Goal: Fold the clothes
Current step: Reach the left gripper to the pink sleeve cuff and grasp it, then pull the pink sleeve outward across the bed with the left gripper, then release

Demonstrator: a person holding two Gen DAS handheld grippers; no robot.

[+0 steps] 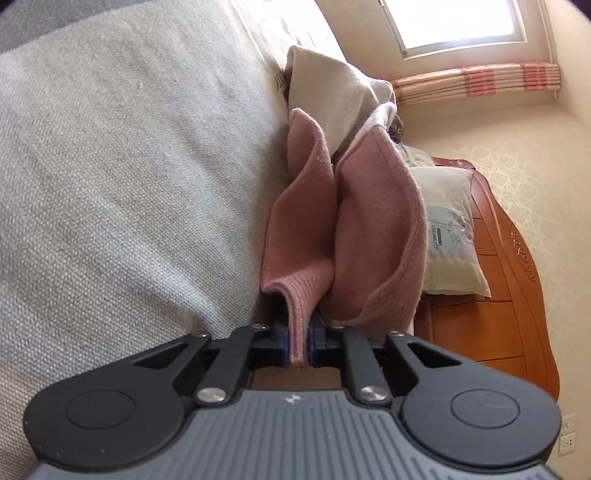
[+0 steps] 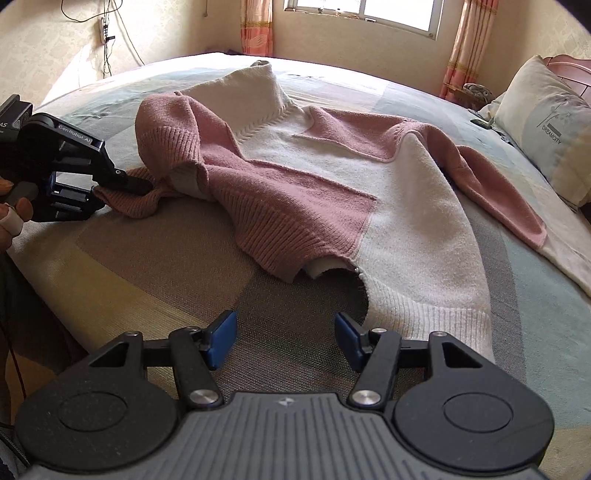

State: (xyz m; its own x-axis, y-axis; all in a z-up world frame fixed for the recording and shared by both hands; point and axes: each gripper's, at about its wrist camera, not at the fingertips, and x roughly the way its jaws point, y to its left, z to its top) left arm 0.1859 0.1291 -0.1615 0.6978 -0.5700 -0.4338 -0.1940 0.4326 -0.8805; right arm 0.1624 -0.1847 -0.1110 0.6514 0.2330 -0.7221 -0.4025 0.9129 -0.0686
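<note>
A pink and cream knitted sweater (image 2: 369,192) lies spread over the bed, its hem nearest the right wrist camera. My left gripper (image 1: 298,339) is shut on the ribbed pink sleeve cuff (image 1: 297,325), which stands pinched between the blue pads. From the right wrist view that same left gripper (image 2: 110,190) comes in from the left and holds the cuff (image 2: 133,201) low over the bed. My right gripper (image 2: 286,338) stands open just above the bedcover, nothing between its pads; its right fingertip (image 2: 349,338) sits close beside the cream hem (image 2: 424,317).
The bedcover (image 2: 147,266) has grey, beige and pale blue patches. A pillow (image 2: 546,129) leans at the wooden headboard (image 1: 498,295) on the right. A window (image 2: 365,11) with striped curtains is behind the bed. A person's hand (image 2: 14,218) holds the left gripper's handle.
</note>
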